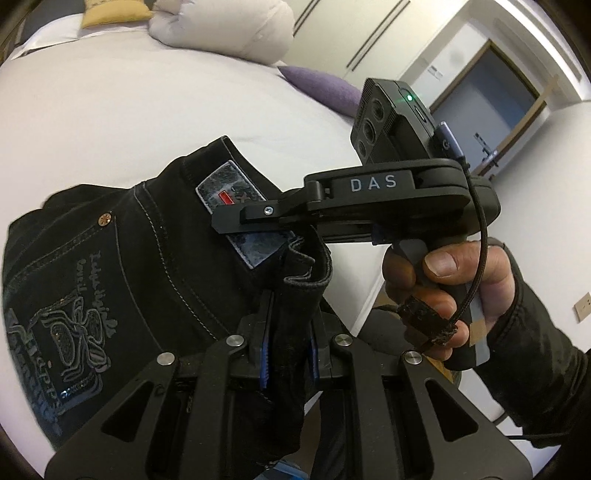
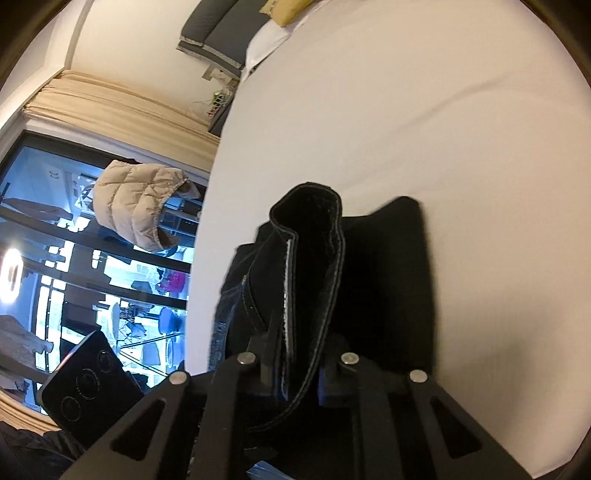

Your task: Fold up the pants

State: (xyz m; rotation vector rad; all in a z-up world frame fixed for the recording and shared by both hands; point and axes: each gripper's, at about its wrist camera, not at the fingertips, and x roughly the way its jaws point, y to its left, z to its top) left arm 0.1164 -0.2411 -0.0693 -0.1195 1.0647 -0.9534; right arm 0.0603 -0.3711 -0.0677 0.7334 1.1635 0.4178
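Left wrist cam: white bed [image 1: 147, 110] ahead, black pants [image 1: 122, 266] bunched on it w/ pocket side up. Left gripper [image 1: 288, 354] and right gripper [image 2: 295, 365] both clamp the waistband; folding prob barely started, legs not visible.

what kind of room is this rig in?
Most likely a bedroom, perhaps in a hotel or flat. The black pants are being handled over a white bed with pillows at its head, and a large window stands beside the bed.
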